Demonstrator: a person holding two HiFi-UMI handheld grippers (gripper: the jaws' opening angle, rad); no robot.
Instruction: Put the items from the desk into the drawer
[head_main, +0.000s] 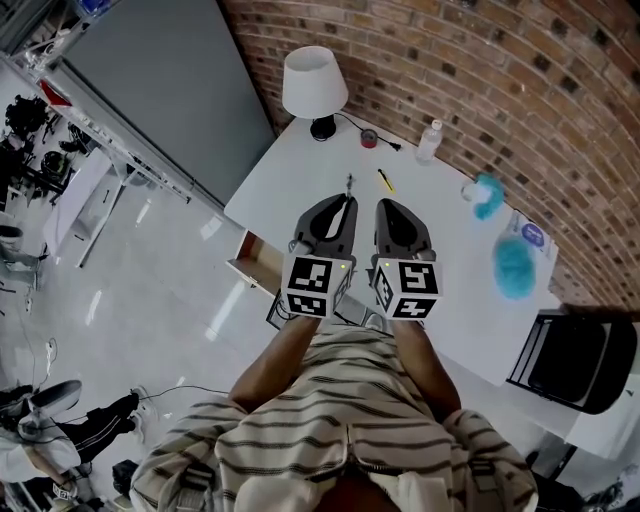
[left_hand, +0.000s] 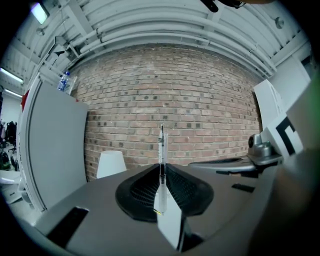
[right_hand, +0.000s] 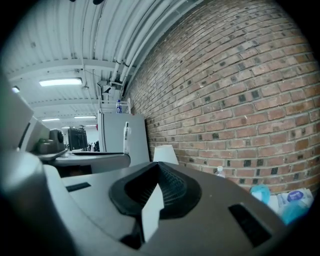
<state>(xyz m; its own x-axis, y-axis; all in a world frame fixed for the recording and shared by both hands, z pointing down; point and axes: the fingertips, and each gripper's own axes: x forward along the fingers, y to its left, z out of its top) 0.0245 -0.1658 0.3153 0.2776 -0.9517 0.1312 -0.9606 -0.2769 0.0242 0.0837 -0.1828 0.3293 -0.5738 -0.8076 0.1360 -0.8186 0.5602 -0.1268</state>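
**Pen secured in left grip; drawer lies down and to the left**

The left gripper (left_hand: 161, 175) has its jaws pinched on a clear pen (left_hand: 161, 145). The pen's long axis runs in line with the jaws and its tip projects forward toward the brick wall. It is held above the near edge of the desk (head_main: 300, 180).

The open drawer (head_main: 252, 262) sits under that near edge, by the desk's left corner, so it is below and left of the pen. The left gripper is the nearer one.

In the inspector's judgement, the coming move is a carry leftward and downward.

The right gripper (right_hand: 159, 172) has its jaws pressed together with nothing between them.

No writing is legible. Print on the packet (head_main: 535, 237) and the bottle (head_main: 429, 140) is too small to read.
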